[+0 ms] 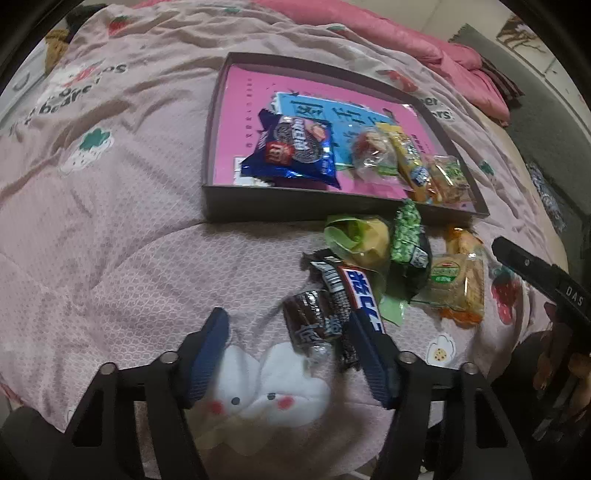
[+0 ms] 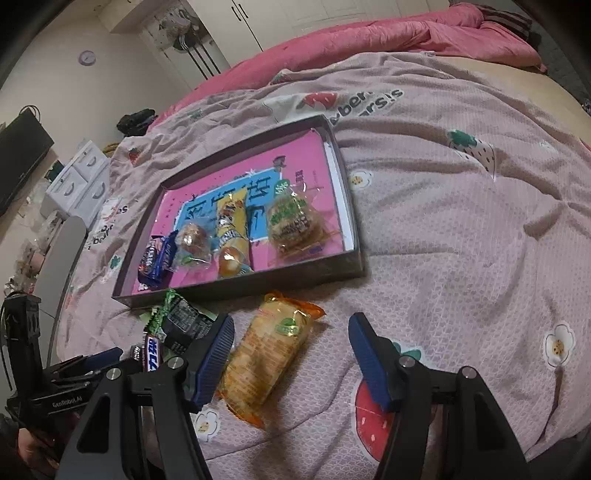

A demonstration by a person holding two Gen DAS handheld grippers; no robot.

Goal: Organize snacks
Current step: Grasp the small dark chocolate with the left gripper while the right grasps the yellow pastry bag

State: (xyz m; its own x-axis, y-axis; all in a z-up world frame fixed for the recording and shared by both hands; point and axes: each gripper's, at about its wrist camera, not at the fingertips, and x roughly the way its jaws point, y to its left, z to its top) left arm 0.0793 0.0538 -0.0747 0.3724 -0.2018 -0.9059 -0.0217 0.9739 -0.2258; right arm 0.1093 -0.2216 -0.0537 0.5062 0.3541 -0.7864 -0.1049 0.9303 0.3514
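Observation:
A grey tray (image 1: 295,214) (image 2: 240,288) with a pink floor lies on the pink quilt and holds a blue biscuit pack (image 1: 295,147), a clear-wrapped pastry (image 1: 373,155), a yellow pack (image 1: 410,158) and a round cracker pack (image 2: 295,225). In front of it lie loose snacks. My left gripper (image 1: 286,321) is open low over a dark brown candy (image 1: 310,325); a Snickers bar (image 1: 360,295) lies against its right finger. My right gripper (image 2: 291,321) is open around an orange cracker packet (image 2: 269,354), which lies close to its left finger.
A green-yellow wrapper (image 1: 354,236) and a green pack (image 1: 408,236) lie between the two grippers, just before the tray's rim. A rolled pink duvet (image 2: 406,33) lies behind. White drawers (image 2: 81,177) stand past the bed's left edge.

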